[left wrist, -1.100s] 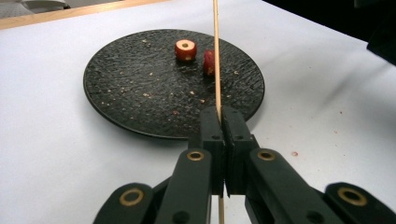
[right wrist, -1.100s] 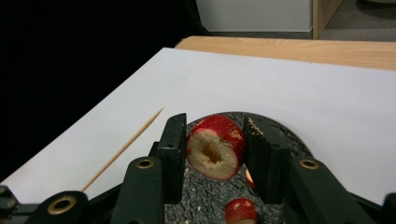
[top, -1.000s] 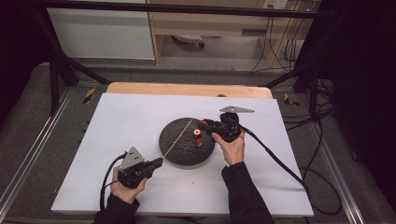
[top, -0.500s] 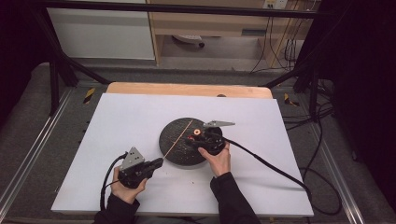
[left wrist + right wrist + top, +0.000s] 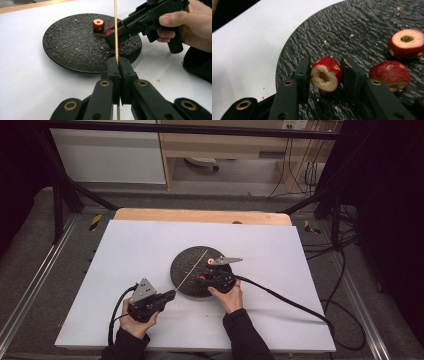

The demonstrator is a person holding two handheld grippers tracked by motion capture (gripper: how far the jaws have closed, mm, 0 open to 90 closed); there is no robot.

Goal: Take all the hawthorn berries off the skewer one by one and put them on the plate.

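- Dark floor and black frame rails ring a white table [image 5: 125, 270] with a wooden strip along its far edge; pale cabinets and loose cables stand beyond it. No brand, label or writing can be read anywhere.
- Near the middle of the table, slightly right, lies a round black plate [image 5: 186, 265] with a rough, crumb-flecked surface.
- At the near left, the left gripper [image 5: 117, 62] sits in a hand just off the plate's near-left rim. Its jaws are clamped tight on a thin wooden skewer [image 5: 192, 268], which slants from the gripper across the plate toward the far right.
- At the plate's near-right rim, the right gripper [image 5: 325, 75] is held in the other hand, a cable trailing off to the right. Its jaws are closed on a red fruit [image 5: 326, 73], a cored piece with a pale cut face and a centre hole, held just above the plate.
- Right of it, in the right gripper view, two more cored pieces [image 5: 390, 75] lie on the plate, one close by and one farther off.
- In the left gripper view the held fruit is just beside the skewer; I cannot tell whether they touch.
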